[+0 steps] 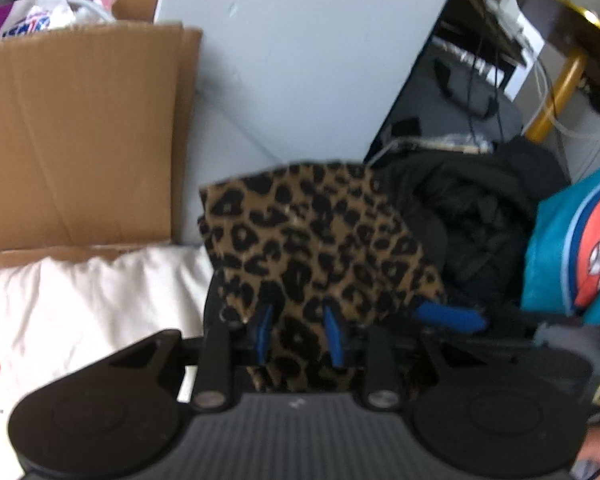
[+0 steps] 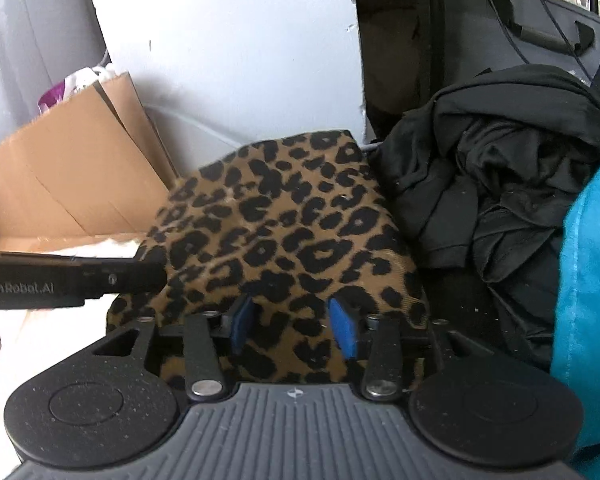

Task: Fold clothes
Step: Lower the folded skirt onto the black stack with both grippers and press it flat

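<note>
Both claws straddle the leopard cloth (image 2: pixel 284 216), left (image 1: pixel 300 336) pinching, right (image 2: pixel 296 328) slack; only left view shows a yellow table leg (image 1: pixel 560 92).

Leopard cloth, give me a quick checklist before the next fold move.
1. Leopard cloth between left tool pads: ok.
2. Left tool pressing on it: cannot tell.
3. Right tool open above cloth, pads not pressing: ok.
4. Cloth folded flat and compact: ok.
5. Black clothes touching its right edge: not ok.
6. Box apart on its left: ok.
</note>
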